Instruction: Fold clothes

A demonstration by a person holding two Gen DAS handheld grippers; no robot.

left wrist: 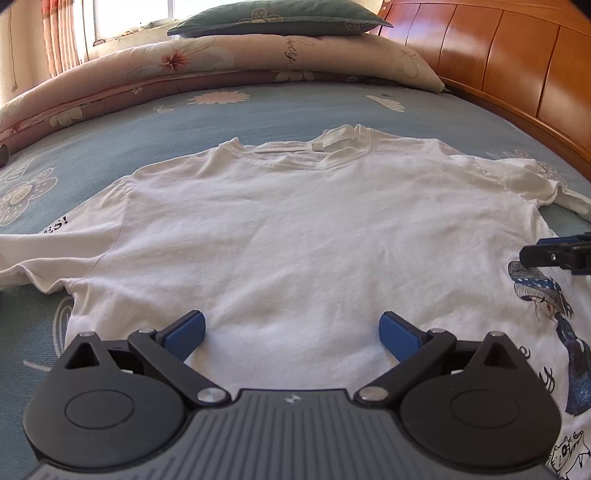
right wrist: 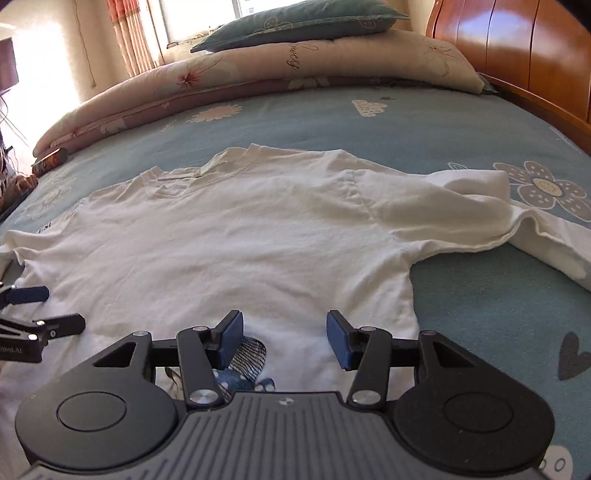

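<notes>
A white T-shirt (left wrist: 295, 229) lies flat on the bed, collar (left wrist: 314, 151) at the far side. Its left sleeve (left wrist: 55, 240) carries black lettering, and a blue cartoon print (left wrist: 546, 306) shows near the right side. My left gripper (left wrist: 291, 325) stands wide open over the lower middle of the shirt with nothing between its fingers. Over the same T-shirt (right wrist: 240, 229), my right gripper (right wrist: 285, 325) is open above the hem, empty, just beyond the print (right wrist: 251, 354). The right sleeve (right wrist: 480, 210) is rumpled and partly folded over. Each gripper shows at the other view's edge: right gripper (left wrist: 532, 254), left gripper (right wrist: 51, 308).
The blue flowered bedsheet (right wrist: 480, 314) surrounds the shirt. A folded floral quilt (left wrist: 221, 62) with a green pillow (left wrist: 280, 18) lies at the far side. A wooden headboard (left wrist: 517, 62) runs along the right. A dark cylindrical object (right wrist: 50, 162) rests at the bed's far left.
</notes>
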